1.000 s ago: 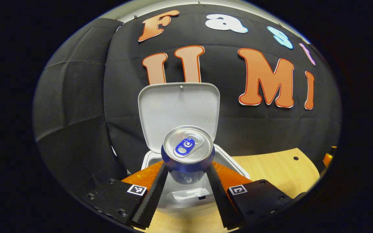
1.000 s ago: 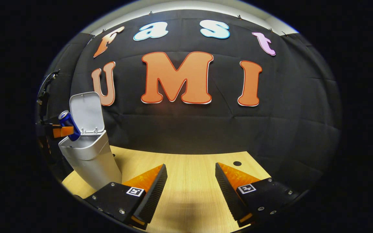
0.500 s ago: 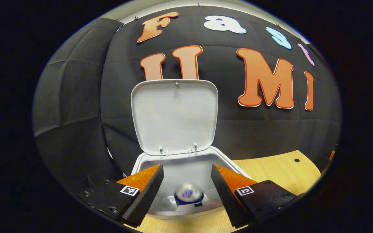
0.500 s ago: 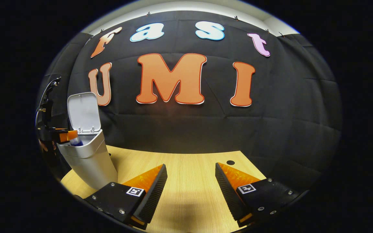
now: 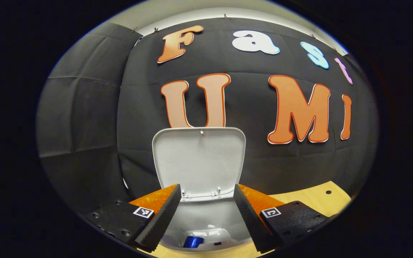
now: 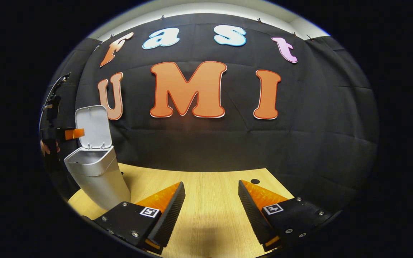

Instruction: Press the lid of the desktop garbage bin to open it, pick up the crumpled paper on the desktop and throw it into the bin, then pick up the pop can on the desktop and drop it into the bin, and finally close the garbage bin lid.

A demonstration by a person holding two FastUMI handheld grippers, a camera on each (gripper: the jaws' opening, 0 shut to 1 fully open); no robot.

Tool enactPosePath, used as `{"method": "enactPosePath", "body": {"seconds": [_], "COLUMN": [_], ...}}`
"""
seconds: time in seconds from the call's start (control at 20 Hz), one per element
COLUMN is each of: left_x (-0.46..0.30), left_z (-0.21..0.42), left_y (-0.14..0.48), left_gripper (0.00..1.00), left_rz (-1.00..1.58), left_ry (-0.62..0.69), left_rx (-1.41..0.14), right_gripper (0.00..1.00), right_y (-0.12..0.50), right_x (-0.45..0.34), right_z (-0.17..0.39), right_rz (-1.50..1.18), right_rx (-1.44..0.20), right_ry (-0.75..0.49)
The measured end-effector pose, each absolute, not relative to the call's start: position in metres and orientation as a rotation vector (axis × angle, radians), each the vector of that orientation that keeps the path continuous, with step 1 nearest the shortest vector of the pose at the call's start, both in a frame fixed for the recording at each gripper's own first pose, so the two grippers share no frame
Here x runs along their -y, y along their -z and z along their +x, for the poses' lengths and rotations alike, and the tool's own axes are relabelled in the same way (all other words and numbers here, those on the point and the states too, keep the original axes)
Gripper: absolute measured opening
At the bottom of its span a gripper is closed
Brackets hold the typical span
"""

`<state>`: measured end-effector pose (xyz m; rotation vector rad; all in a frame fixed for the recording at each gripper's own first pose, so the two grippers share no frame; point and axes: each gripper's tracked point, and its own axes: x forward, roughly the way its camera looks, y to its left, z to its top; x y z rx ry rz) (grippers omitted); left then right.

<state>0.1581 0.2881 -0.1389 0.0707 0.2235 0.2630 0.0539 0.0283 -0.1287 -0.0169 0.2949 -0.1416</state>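
The grey desktop bin (image 6: 97,175) stands at the table's left end with its lid (image 6: 93,126) upright and open. In the left gripper view the lid (image 5: 199,159) rises just ahead, and the blue pop can (image 5: 192,242) lies inside the bin (image 5: 206,222) beside a bit of white paper (image 5: 213,233). My left gripper (image 5: 206,211) hangs open above the bin's mouth with nothing between its fingers. From the right gripper view that left gripper (image 6: 71,134) shows level with the lid, a hand behind it. My right gripper (image 6: 210,206) stands open over the bare table.
The light wooden table (image 6: 210,186) stretches to the right of the bin, with a small round hole (image 6: 255,181) near its back edge. The black cloth wall closes in right behind the bin and the table.
The can left my left gripper and dropped into the bin. The left gripper opened, then rose above the bin's mouth. The right gripper stayed in place.
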Motion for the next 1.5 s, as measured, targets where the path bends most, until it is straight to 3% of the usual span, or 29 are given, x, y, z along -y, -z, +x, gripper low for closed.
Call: {"method": "enactPosePath", "body": {"seconds": [0.6, 0.95, 1.2, 1.5], "left_x": [-0.331, -0.340, -0.341, -0.336], "left_z": [0.222, 0.268, 0.288, 0.280], "left_y": [0.017, 0.016, 0.049, 0.066], "left_gripper": [0.92, 0.94, 0.93, 0.94], "left_rz": [0.021, 0.048, 0.042, 0.035], "left_ry": [-0.311, -0.298, -0.284, -0.264], "left_rx": [-0.048, -0.103, -0.176, -0.273], "right_gripper": [0.89, 0.89, 0.89, 0.89], "right_y": [0.125, 0.125, 0.126, 0.129], "right_x": [-0.021, -0.020, -0.019, -0.018], "right_z": [0.045, 0.041, 0.041, 0.040], "right_rz": [-0.002, -0.007, -0.008, -0.003], "right_rx": [-0.285, -0.282, -0.284, -0.292], "right_ry": [0.175, 0.175, 0.175, 0.180]}}
